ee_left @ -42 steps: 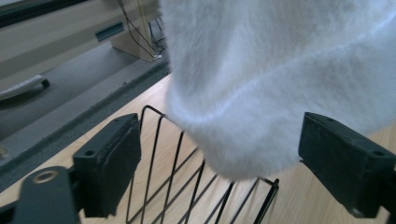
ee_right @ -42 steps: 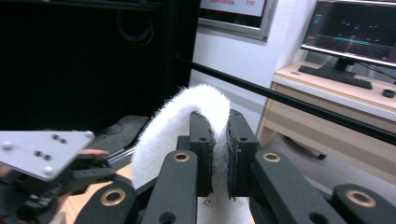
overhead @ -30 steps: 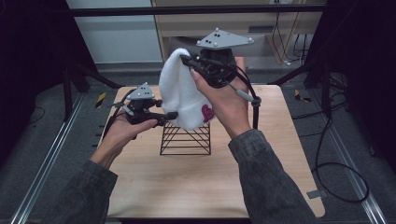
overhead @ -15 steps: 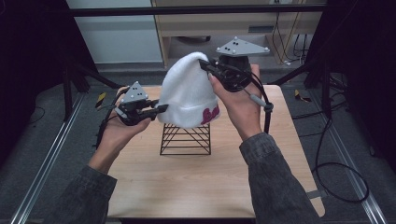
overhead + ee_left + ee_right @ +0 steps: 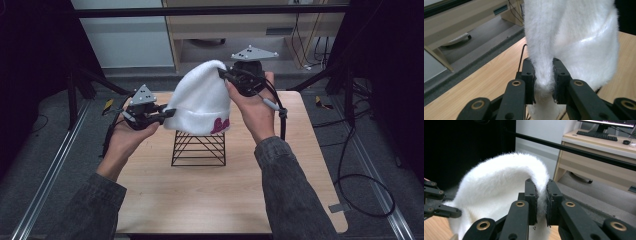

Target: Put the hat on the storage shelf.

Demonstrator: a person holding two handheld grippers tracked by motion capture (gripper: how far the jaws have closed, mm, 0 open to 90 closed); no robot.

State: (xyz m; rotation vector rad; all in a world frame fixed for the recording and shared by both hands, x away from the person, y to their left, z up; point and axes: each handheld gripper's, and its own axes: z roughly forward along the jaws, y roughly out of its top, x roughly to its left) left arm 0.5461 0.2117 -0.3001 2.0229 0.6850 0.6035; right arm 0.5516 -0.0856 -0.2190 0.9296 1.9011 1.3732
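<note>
Above the black wire stand [image 5: 198, 148] at the middle of the wooden table [image 5: 210, 195], the white fluffy hat [image 5: 200, 100] hangs between both hands. At its left rim, the left gripper [image 5: 167, 113] has just clenched on the fabric; the right gripper [image 5: 222, 74] pinches its top at the far right.

No readable txt, label, brand or no. is showing anywhere in these views. The white hat [image 5: 200, 102] is carrying a dark pink mark [image 5: 220, 125] on its cuff at the front, but it's coming out too small and blurred to tell if it's lettering or just a motif. A keyboard [image 5: 596, 134] is sitting on the desk in the right gripper view, its keys too far off to read.
</note>
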